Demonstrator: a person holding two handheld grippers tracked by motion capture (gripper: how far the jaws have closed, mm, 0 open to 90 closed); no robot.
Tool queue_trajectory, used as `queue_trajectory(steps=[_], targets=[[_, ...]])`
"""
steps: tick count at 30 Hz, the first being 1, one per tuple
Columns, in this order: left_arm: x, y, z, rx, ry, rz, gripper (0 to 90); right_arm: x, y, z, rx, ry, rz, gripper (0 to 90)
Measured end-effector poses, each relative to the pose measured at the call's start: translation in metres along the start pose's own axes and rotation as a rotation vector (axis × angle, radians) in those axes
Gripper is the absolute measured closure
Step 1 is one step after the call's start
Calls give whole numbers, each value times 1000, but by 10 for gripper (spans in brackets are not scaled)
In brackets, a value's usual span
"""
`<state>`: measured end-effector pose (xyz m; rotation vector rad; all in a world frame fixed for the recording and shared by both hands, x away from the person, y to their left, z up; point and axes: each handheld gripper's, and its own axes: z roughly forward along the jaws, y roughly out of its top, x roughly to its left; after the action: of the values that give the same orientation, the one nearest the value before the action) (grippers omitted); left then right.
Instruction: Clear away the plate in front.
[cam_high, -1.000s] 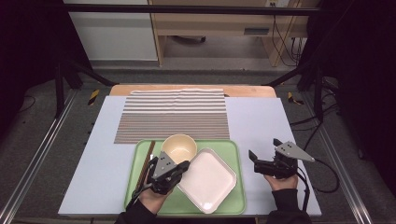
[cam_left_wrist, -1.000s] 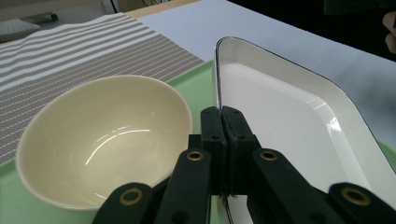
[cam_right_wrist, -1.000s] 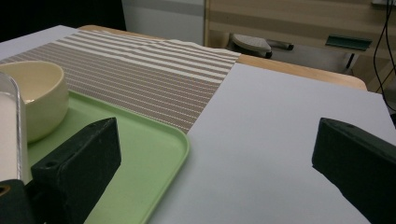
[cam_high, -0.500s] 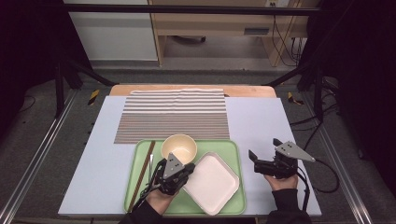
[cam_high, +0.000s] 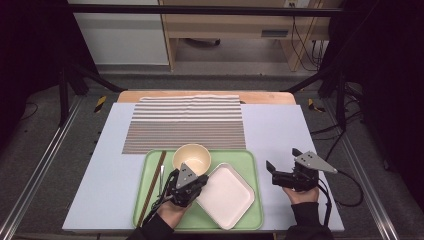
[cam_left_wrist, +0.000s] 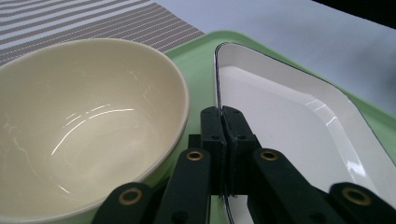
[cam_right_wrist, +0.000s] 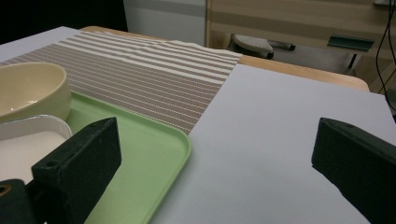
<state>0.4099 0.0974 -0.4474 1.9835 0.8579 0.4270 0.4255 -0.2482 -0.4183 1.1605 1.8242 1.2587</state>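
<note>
Your left hand-held gripper (cam_left_wrist: 220, 122) pinches the square white glossy plate's (cam_left_wrist: 299, 116) rim edge-on — ready to lift it off the green plastic tray (cam_high: 250, 162) — while your right hand-held gripper (cam_high: 283, 164) hangs unclenched, empty.

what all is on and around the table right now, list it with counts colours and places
tray: 1, light green, near edge of the table, middle
bowl: 1, cream, back left part of the tray
plate: 1, white, square with rounded corners, right part of the tray, its rim pinched by the left gripper
chopsticks: 1 pair, dark brown, left edge of the tray
placemat: 1, brown and cream stripes, behind the tray
table: 1, pale blue-grey top, wooden strip at the far edge
left gripper: 1, black, shut on the plate rim, beside the bowl
right gripper: 1, black, jaws apart, over bare table right of the tray
</note>
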Motion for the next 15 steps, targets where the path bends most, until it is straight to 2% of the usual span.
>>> queue_trajectory(steps=[15], targets=[[-1,-9,14,54,19,5,854,0,0,0,0,2,1,18]])
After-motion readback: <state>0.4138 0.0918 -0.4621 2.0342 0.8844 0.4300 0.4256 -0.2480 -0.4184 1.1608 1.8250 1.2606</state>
